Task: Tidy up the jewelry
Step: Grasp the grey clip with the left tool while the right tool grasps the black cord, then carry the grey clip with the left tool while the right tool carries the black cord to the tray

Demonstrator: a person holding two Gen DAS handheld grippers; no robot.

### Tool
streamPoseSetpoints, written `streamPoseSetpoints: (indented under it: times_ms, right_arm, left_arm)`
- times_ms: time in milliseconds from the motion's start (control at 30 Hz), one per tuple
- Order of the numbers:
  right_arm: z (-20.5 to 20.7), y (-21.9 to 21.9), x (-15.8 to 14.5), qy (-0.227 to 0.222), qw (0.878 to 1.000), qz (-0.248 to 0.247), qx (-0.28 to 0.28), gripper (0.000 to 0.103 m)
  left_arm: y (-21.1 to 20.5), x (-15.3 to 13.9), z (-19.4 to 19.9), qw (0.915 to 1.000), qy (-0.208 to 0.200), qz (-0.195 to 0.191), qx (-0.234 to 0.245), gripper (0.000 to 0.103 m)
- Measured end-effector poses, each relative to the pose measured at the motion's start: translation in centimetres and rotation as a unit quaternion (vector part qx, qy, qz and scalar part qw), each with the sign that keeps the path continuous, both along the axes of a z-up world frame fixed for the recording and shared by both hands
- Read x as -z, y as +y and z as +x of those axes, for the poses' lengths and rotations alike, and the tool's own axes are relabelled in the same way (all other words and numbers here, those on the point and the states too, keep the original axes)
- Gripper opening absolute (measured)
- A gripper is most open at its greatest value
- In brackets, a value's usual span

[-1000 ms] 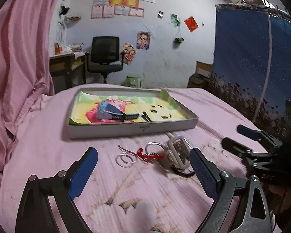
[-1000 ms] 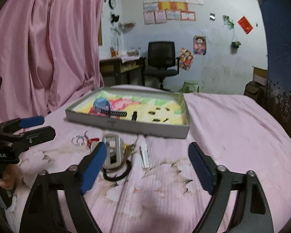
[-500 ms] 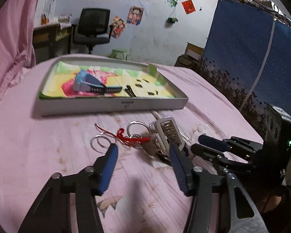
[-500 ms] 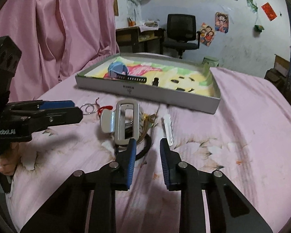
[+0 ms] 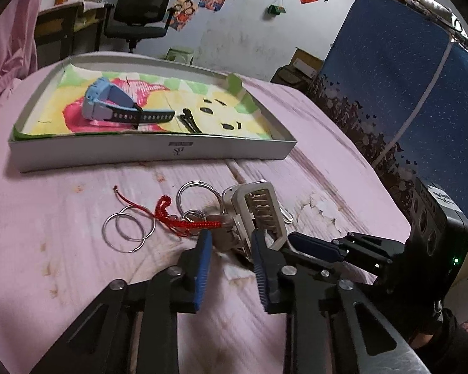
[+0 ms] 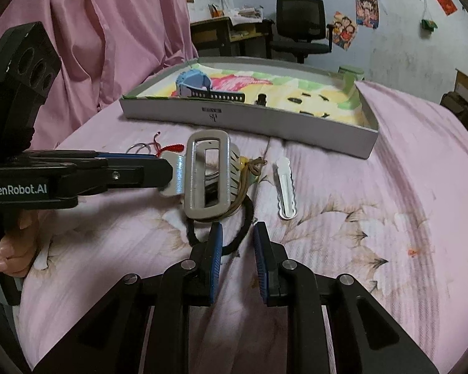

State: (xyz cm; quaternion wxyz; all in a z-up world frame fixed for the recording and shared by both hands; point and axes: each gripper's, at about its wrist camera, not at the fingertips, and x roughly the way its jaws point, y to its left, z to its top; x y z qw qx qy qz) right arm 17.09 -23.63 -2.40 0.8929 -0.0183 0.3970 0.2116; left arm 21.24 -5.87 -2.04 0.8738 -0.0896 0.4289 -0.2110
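A pile of jewelry lies on the pink bedspread: a beige rectangular hair clip (image 5: 259, 208) (image 6: 207, 174), a silver clip (image 6: 175, 173) beside it, silver rings (image 5: 128, 230) and a red cord (image 5: 184, 222). My left gripper (image 5: 229, 240) (image 6: 167, 168) has its blue pads closed against the silver clip. A black hair tie (image 6: 246, 233) loops out from under the beige clip. My right gripper (image 6: 237, 230) (image 5: 296, 243) is narrowed but open, and the tie's loop passes between its fingers. A white wavy clip (image 6: 285, 188) lies apart to the right.
A shallow grey box (image 5: 153, 152) (image 6: 249, 121) stands behind the pile and holds a blue watch (image 5: 109, 103) and a black hair pin (image 5: 190, 121). Pink curtain (image 6: 109, 31) hangs at the left, a blue wardrobe (image 5: 405, 78) at the right. A hand (image 6: 12, 249) holds the left gripper.
Both grippers dropped toward the pile and narrowed from wide open. The left pads closed onto the silver clip, and the right fingers came in around the hair tie.
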Motion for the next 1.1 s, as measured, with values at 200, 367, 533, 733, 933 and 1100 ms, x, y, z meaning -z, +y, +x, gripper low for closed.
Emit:
streamPoseSetpoints:
  times_ms: [200, 367, 533, 733, 933, 1100]
  right_arm:
    - [1.0, 0.6, 0.5, 0.015, 1.0, -0.01, -0.003, 0.018]
    - [1.5, 1.0, 0.7, 0.021, 1.0, -0.022, 0.001, 0.017]
    - [1.7, 0.9, 1.0, 0.023, 0.999, -0.032, 0.014, 0.007]
    - [0.3, 0.7, -0.1, -0.023, 0.997, -0.058, 0.046, 0.006]
    - [-1.7, -0.7, -1.6, -0.058, 0.991, -0.079, 0.085, 0.005]
    - [-2.8, -2.6, -2.9, -0.087, 0.988, -0.052, 0.116, 0.005]
  left_arm:
    - [0.0, 0.5, 1.0, 0.9999, 0.014, -0.004, -0.005, 0.008]
    - [0.1, 0.3, 0.8, 0.9999, 0.006, -0.006, -0.007, 0.006]
    - [0.9, 0.0, -0.2, 0.9999, -0.011, -0.003, -0.013, 0.005]
    - [2.0, -0.6, -2.2, 0.9991, -0.035, 0.003, -0.022, 0.005]
    - [2.4, -0.8, -3.6, 0.9984, -0.051, 0.007, -0.023, 0.005]
    - [2.4, -1.3, -4.2, 0.9968, -0.075, 0.005, -0.029, 0.005]
